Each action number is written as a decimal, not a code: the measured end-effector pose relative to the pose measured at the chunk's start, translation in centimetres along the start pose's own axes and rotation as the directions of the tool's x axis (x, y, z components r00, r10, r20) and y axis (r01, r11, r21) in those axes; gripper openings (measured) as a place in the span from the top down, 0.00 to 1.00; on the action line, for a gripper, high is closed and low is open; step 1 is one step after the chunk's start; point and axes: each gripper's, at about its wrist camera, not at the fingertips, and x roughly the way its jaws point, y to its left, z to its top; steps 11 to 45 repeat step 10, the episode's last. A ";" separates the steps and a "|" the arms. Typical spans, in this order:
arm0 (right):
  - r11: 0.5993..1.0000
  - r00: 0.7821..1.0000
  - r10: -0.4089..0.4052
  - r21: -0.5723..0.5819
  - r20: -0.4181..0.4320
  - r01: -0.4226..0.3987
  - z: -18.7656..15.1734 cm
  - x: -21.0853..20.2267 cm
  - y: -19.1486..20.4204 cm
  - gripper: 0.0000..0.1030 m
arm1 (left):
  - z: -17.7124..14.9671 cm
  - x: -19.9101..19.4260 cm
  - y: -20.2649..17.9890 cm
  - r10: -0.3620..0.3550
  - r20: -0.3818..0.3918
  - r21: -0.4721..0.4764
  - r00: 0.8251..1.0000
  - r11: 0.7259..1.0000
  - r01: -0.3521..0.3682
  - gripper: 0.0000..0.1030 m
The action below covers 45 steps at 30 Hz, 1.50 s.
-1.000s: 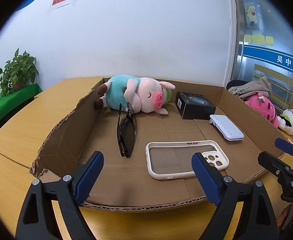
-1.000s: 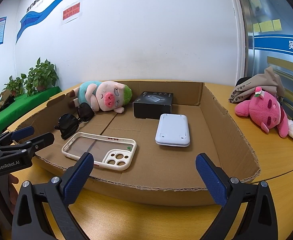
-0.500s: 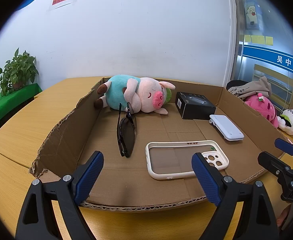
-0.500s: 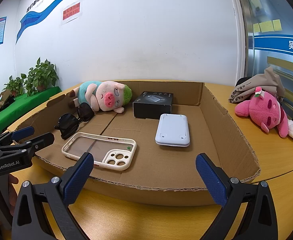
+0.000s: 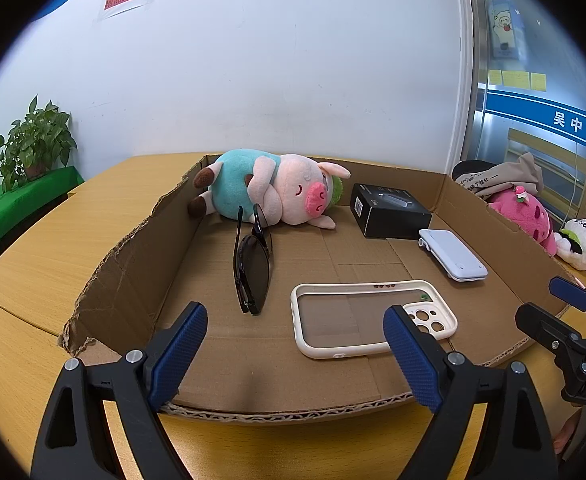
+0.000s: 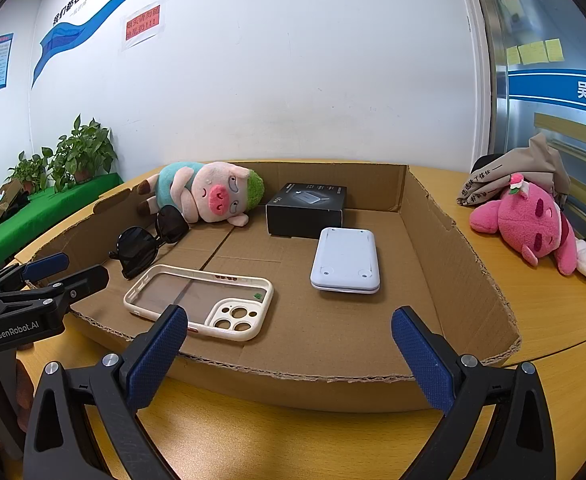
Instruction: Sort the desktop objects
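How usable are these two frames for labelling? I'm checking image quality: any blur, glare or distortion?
Left wrist view: sharp, evenly lit, strong fisheye bending with dark corners; the sunglasses lenses show no bright glare. Right wrist view: equally sharp; the cardboard tray edges bow outward; soft shadow under the white device; faint sheen on the black box.
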 end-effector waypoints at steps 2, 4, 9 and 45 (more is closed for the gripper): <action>1.000 1.000 0.000 0.000 0.000 0.000 0.0 0.0 0.0 0.00 | 0.0 0.0 0.0 0.000 0.000 0.000 1.000 1.000 0.000 0.13; 1.000 1.000 0.000 0.000 0.000 0.000 0.0 0.0 0.0 0.00 | 0.0 0.0 0.0 -0.001 0.000 0.000 1.000 1.000 0.001 0.13; 1.000 1.000 -0.001 -0.001 -0.002 0.001 0.0 0.0 0.0 0.00 | 0.0 0.0 -0.1 -0.002 -0.002 0.002 1.000 1.000 0.002 0.13; 1.000 1.000 0.000 -0.001 -0.002 0.000 0.0 0.0 0.0 0.00 | 0.0 -0.1 -0.1 -0.001 -0.001 0.001 1.000 1.000 0.001 0.13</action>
